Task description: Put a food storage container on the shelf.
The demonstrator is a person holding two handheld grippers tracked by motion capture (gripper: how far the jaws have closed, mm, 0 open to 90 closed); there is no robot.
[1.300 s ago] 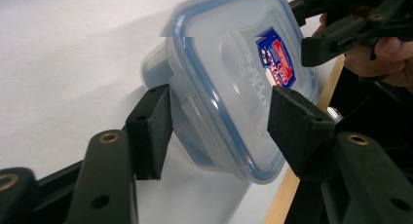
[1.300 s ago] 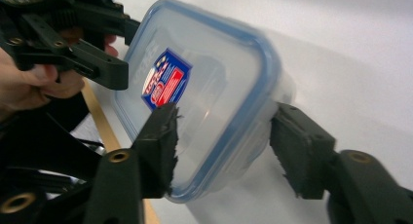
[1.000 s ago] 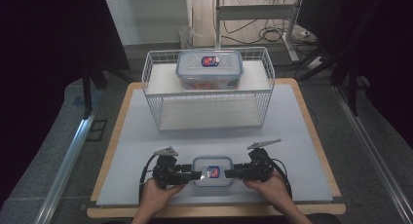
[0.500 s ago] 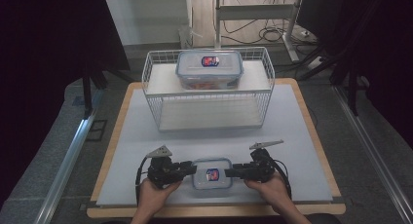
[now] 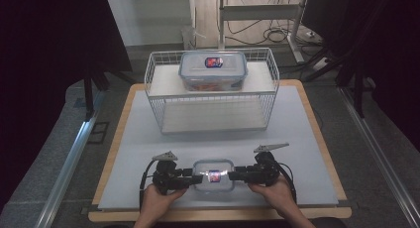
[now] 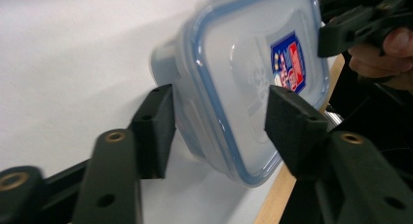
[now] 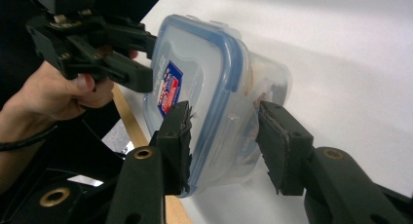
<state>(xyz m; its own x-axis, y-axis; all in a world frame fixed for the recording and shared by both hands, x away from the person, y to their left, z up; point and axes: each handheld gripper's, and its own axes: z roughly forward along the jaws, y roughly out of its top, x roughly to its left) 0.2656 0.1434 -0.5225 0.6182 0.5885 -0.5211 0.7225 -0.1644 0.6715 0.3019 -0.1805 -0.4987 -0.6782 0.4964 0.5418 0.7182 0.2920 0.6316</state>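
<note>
- Left gripper [image 5: 190,175]: matte black, boxy, with a grey three-cornered plate [image 5: 165,155] on top and a black cable [image 5: 145,174] looping off its outer side.
- Its fingers [image 6: 153,129] end in blocky black pads; the arms behind carry brass-ringed screw holes.
- Right gripper [image 5: 233,174]: same black build, grey plate [image 5: 270,147], cable [image 5: 289,174]; its foam pads [image 7: 178,131] look frayed at the edges.
- Bare forearms, no sleeves; a dark band on the left wrist [image 7: 19,143].

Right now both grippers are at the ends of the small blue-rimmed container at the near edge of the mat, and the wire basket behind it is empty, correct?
Not quite: the wire basket is not empty. In the high view a larger lidded container sits on its upper shelf. The rest holds: the left gripper and right gripper flank the small container at its ends.
</note>
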